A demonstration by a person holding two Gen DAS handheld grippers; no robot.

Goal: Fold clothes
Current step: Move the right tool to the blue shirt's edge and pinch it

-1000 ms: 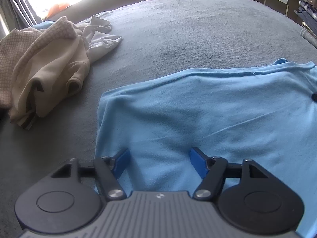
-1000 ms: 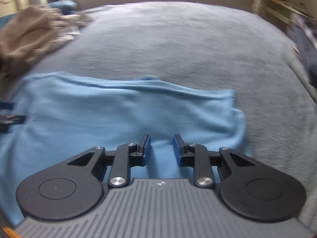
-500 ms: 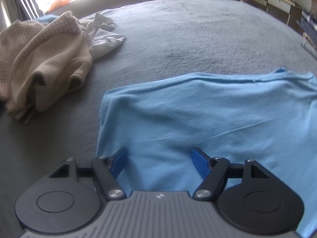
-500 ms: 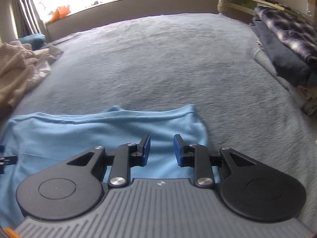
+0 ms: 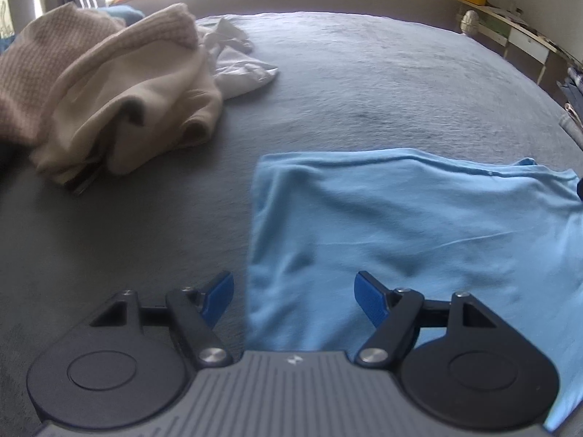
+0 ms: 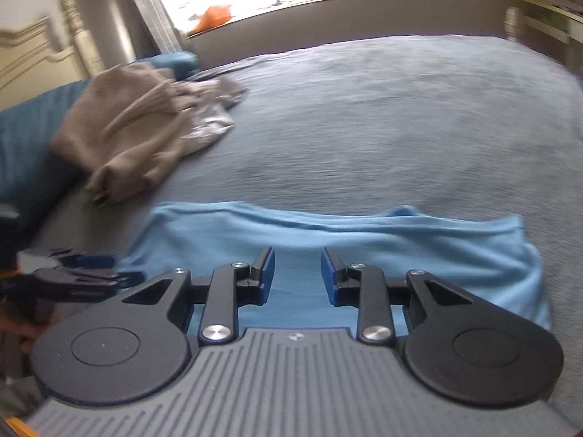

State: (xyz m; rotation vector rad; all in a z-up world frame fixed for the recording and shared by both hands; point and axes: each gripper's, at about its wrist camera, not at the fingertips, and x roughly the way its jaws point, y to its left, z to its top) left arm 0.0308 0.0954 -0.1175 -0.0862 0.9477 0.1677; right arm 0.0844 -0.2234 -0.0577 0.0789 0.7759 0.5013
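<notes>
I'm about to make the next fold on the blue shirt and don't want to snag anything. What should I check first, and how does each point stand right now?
1. Left tongs free of cloth: ok, open, nothing between the pads.
2. Right tongs free of cloth: ok, jaws opening, nothing gripped.
3. Blue shirt lying flat on the bed: ok, only shallow wrinkles.
4. Far edge of the shirt straight: not ok, a small flap sticks up near its right end.
5. Beige clothes pile apart from the shirt: ok, bare grey cover lies between them.
6. Near hem aligned: cannot tell, hidden under both tongs.
</notes>
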